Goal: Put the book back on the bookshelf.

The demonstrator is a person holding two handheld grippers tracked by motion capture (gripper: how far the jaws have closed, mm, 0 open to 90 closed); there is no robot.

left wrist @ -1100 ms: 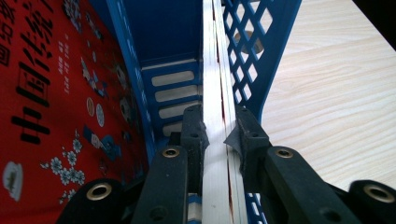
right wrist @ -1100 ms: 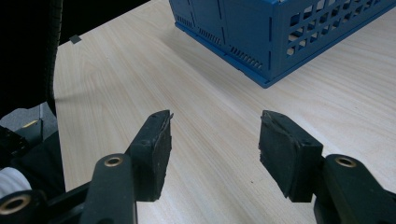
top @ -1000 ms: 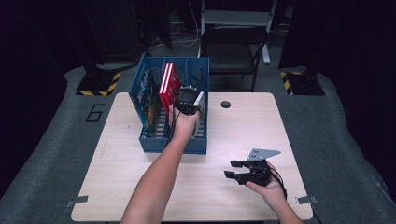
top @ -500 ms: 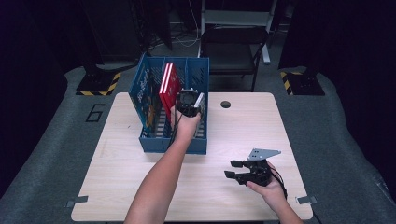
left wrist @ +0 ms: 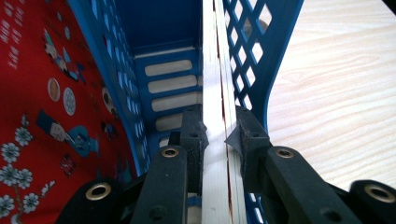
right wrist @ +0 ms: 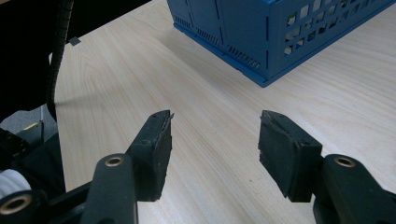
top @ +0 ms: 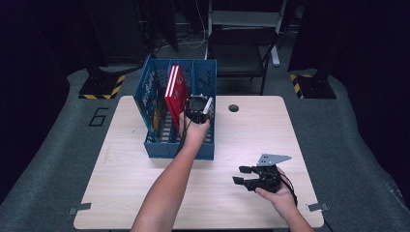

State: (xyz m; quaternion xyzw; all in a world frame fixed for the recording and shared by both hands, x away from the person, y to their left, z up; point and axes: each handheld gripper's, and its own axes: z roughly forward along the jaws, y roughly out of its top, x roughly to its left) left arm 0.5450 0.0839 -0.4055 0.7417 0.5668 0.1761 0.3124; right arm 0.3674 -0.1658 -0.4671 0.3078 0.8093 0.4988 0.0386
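Note:
A blue slotted rack (top: 180, 150) stands on the wooden table (top: 125, 159), left of centre. A red book (top: 175, 89) with a patterned cover (left wrist: 32, 107) stands upright in its middle slot. My left gripper (top: 198, 108) reaches into the right slot and is shut on a thin book seen edge-on, its white pages (left wrist: 212, 70) pinched between my pads (left wrist: 194, 135). The rack's lattice wall (left wrist: 254, 56) is just beside it. My right gripper (top: 244, 175) sits low near the table's front right, open, with bare wood between its jaws (right wrist: 215, 149).
Another book with a blue cover (top: 152, 99) stands in the rack's left slot. A dark round hole (top: 233, 108) sits in the tabletop right of the rack. A chair (top: 239, 53) stands behind the table. The rack's corner (right wrist: 261, 70) lies ahead of my right gripper.

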